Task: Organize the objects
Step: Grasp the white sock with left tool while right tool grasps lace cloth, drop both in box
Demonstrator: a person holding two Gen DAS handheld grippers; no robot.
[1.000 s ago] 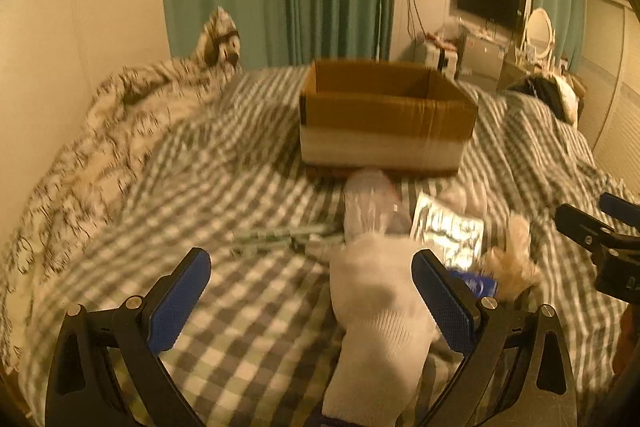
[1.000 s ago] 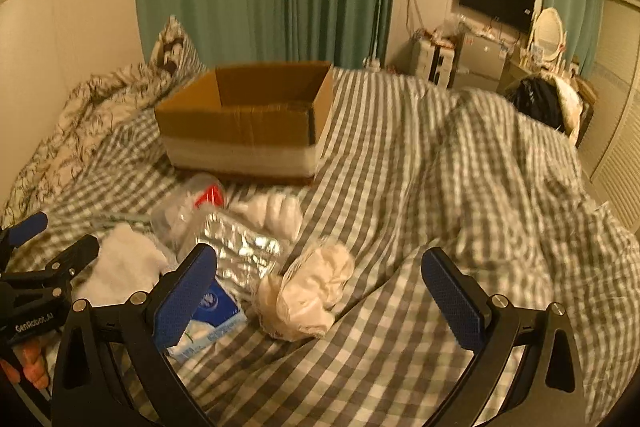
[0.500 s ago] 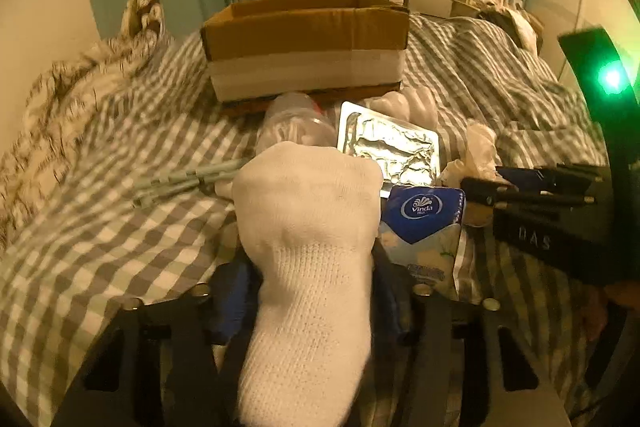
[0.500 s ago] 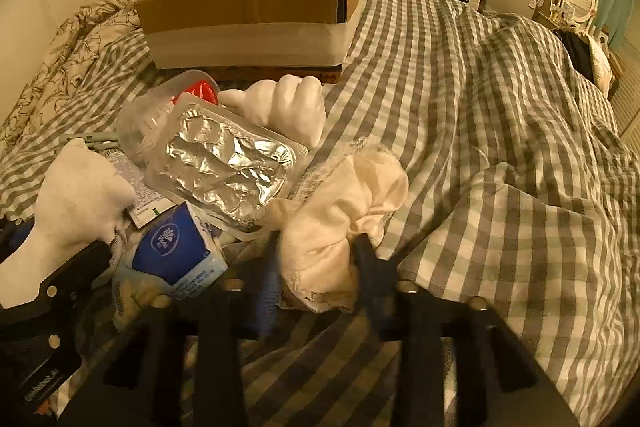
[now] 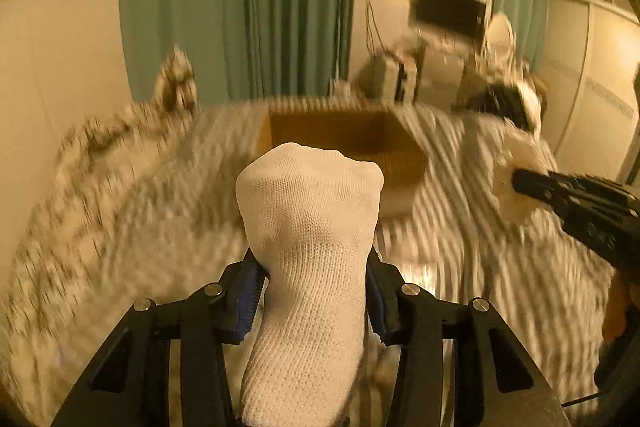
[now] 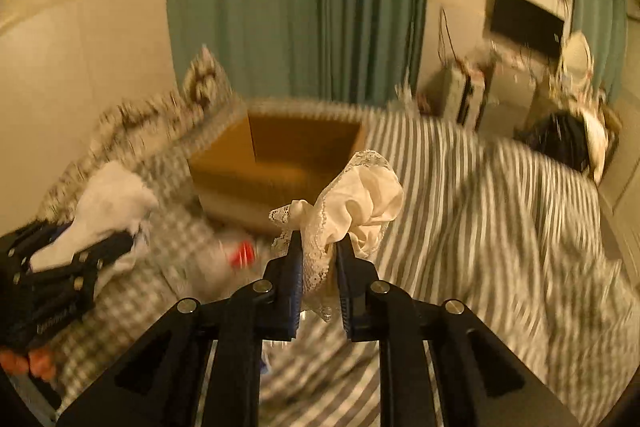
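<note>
My left gripper is shut on a white sock and holds it up above the bed, in front of the open cardboard box. My right gripper is shut on a cream lace cloth, lifted above the bed near the box. In the right wrist view the left gripper with the sock is at the left. In the left wrist view the right gripper with the cloth is at the right. The background is motion-blurred.
The box stands on a grey checked bedspread. A clear plastic bottle with a red cap lies on the bed below the box. A patterned blanket is piled at the left. Green curtains hang behind.
Both grippers have closed on their items, the left on the sock and the right on the lace cloth, and lifted them off the bed toward the box.
</note>
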